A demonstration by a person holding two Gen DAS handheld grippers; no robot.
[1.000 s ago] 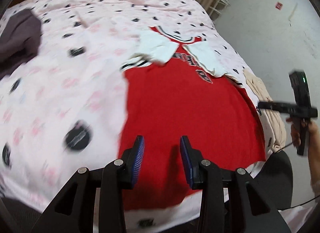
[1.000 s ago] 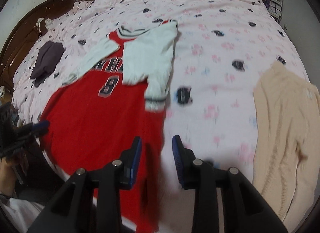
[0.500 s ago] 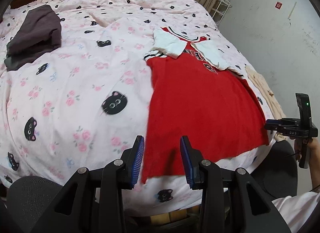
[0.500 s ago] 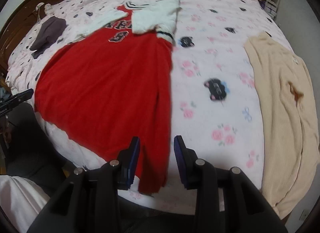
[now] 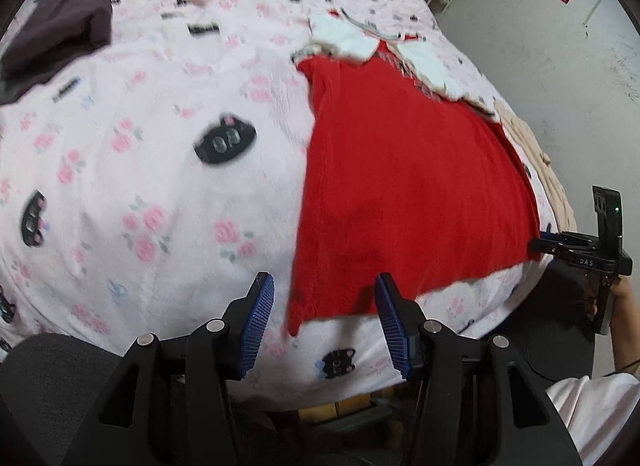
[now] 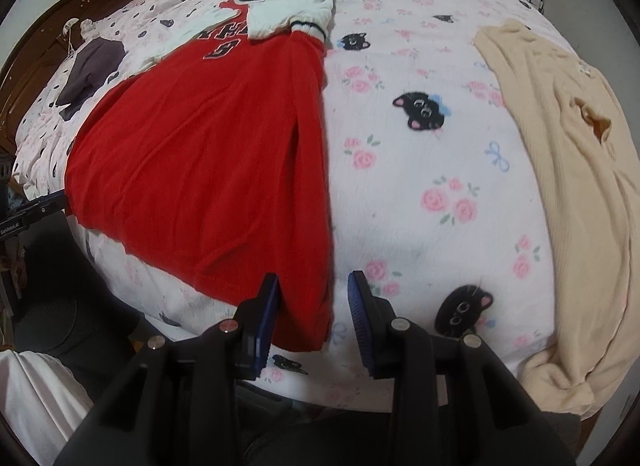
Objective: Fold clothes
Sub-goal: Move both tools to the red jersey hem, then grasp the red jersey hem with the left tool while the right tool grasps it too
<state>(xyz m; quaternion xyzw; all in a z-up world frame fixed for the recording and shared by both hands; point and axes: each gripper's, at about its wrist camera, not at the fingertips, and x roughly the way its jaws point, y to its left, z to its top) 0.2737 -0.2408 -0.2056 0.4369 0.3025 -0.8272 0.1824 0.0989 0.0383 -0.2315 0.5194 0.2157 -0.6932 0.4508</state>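
While the red jersey [image 6: 208,153] is spread flat on the bed [image 6: 420,193], the left claw [image 5: 324,322] is opening and the right claw [image 6: 312,306] is held apart, each around a bottom corner, nothing pinched.

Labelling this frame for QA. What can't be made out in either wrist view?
- Left wrist: cat prints on the bedsheet smeared by motion blur.
- Right wrist: lettering on the red jersey partly covered by its folded white sleeves.
- Right wrist: left tool cut off by the frame's left edge.
- Both: jersey's hem corners hang over the bed edge.
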